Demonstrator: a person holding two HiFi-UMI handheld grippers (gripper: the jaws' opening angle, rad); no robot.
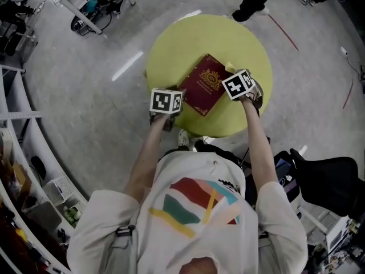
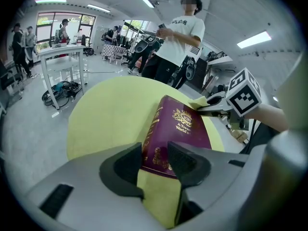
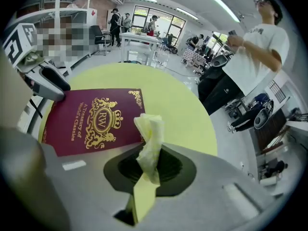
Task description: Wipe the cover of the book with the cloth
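Observation:
A maroon book (image 1: 204, 84) with gold print lies on the round yellow table (image 1: 171, 44). My left gripper (image 1: 178, 95) is at the book's near left corner. In the left gripper view the book (image 2: 180, 129) fills the gap of that gripper (image 2: 156, 165), with one pad against the spine and the other on the cover. My right gripper (image 1: 231, 73) is at the book's right edge. In the right gripper view this gripper (image 3: 150, 165) is shut on a crumpled pale yellow cloth (image 3: 150, 138), which sticks up just beside the book (image 3: 91, 121).
A person in a white T-shirt (image 2: 180, 37) stands beyond the table. A white workbench (image 2: 62, 57) is at the far left, with cables (image 1: 94, 13) on the floor by it. Shelving (image 1: 17, 153) runs along the left and a black chair (image 1: 325, 178) stands near right.

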